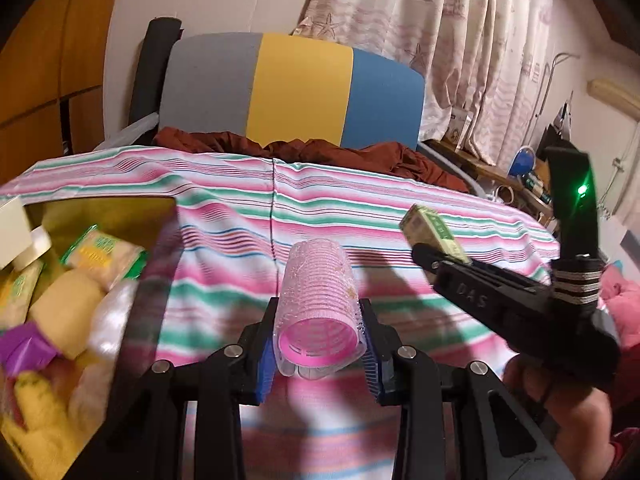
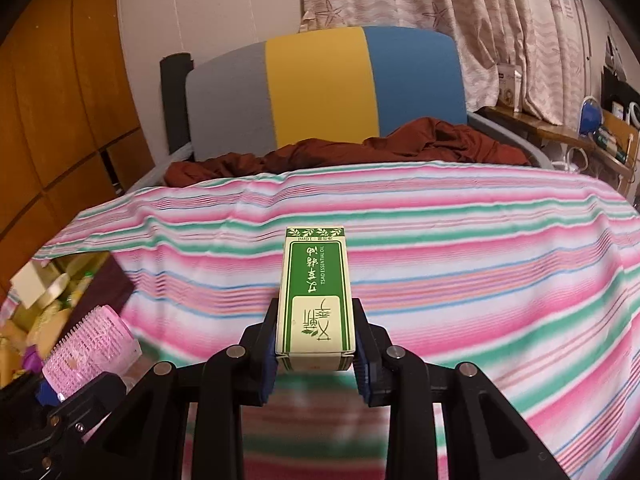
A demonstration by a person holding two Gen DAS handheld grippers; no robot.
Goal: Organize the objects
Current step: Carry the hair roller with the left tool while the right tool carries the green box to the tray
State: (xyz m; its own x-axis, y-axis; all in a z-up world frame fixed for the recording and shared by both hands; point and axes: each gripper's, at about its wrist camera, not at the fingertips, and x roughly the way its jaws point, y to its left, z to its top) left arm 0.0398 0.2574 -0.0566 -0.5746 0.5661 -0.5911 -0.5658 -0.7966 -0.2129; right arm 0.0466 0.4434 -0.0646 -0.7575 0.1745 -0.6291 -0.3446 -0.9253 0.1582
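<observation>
a: fingers first. left gripper (image 1: 318,344) has its blue-padded fingers (image 1: 265,364) nearly closed, clamped on both sides of a pink cylindrical hair roller with a bristly mesh surface (image 1: 320,312). roller's open pink end faces the camera, its body points away over the pink, green and white striped cloth (image 1: 240,216).

b: right one?

a: right gripper (image 2: 316,354) fully closed on a small cream and green cardboard box printed "tsao essential oil" (image 2: 316,300). pads press its two long sides near the end, the rest sticks out forward above the striped cloth (image 2: 480,240). print reads upside down from this camera.

b: both things held off the cloth?

a: looks so, neither touches it. in the left wrist view the right gripper (image 1: 430,250) sits right of the roller, with the box (image 1: 434,228) at its tip and a hand (image 1: 568,408) on the grip. in the right wrist view the roller (image 2: 90,346) shows at lower left.

b: landmarks?

a: open box crammed with yellow and green packets and a purple item (image 1: 60,288), at the left edge of the striped cloth, blurry. crumpled rust-brown fabric (image 2: 360,152) lies at the cloth's far edge, grey, yellow and blue panelled headboard (image 2: 328,88) upright behind that. patterned pale curtain (image 1: 440,40) beyond, far right of the cloth.
</observation>
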